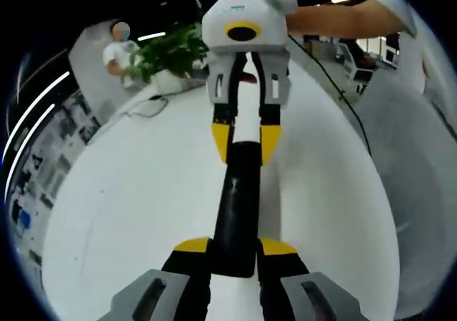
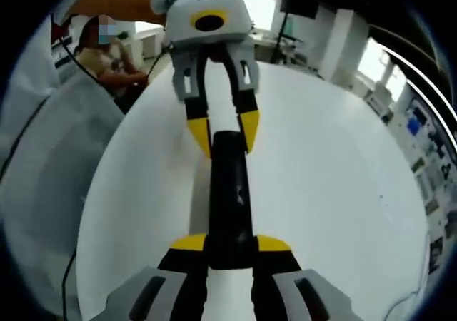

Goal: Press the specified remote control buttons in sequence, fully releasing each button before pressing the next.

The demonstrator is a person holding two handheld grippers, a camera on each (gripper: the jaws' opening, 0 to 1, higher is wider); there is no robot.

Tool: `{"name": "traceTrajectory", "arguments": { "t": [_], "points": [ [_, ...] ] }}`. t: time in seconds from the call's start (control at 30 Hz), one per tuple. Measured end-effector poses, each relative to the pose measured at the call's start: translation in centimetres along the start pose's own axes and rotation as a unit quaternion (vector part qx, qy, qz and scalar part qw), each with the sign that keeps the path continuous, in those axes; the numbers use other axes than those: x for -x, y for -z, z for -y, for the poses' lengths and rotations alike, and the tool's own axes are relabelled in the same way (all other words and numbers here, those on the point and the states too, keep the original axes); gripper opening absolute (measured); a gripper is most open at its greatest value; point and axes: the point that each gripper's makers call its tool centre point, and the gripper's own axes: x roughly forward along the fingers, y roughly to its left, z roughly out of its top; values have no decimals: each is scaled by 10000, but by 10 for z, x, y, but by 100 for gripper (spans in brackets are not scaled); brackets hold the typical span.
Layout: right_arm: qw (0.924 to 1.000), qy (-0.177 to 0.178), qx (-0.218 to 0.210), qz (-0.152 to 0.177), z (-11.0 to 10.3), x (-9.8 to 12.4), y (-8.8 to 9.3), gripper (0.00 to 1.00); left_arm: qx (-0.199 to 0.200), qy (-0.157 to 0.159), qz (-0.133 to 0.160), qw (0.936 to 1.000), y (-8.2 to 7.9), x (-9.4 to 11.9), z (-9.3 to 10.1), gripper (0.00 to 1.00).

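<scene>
Now | left tongs [image 1: 234, 255] and right tongs [image 2: 230, 253] clamp opposite ends of remote [image 1: 237, 207] | light, rigid, slick: hold ends, 6 and 12 o'clock | desk [image 1: 128, 192]

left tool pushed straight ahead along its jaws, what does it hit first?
It already grips the remote at one end. Straight ahead, past the remote's far end, sits the right tool, which looks clamped on that end. Depth unclear.

The remote [image 1: 239, 207] lies lengthwise on the worktop [image 1: 128, 214], and both claws face each other along it: the left claw [image 1: 235, 248] closes on the near end, the right claw [image 1: 246, 141] on the far end (one at each tip). Behind, at the worktop's far edge, sits a plant [image 1: 171, 53].
</scene>
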Motion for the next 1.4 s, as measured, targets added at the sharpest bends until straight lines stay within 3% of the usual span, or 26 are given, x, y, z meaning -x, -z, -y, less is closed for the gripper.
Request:
{"name": "traceTrajectory", "arguments": {
  "t": [0.47,0.63,0.97,1.4],
  "points": [
    [9999,-103,-74,12,-65,-15,2,20,46,136,-239,9996,14,0,72,23],
    [9997,-224,-58,-47,-84,-23,6,20,164,209,-274,9993,21,-5,88,23],
    [9995,-301,-68,-37,-94,-32,4,20,235,280,-430,9984,31,-5,99,23],
    [9991,-385,-103,-105,-98,-35,11,20,223,332,-465,9981,32,-10,103,23]
  ]
}}
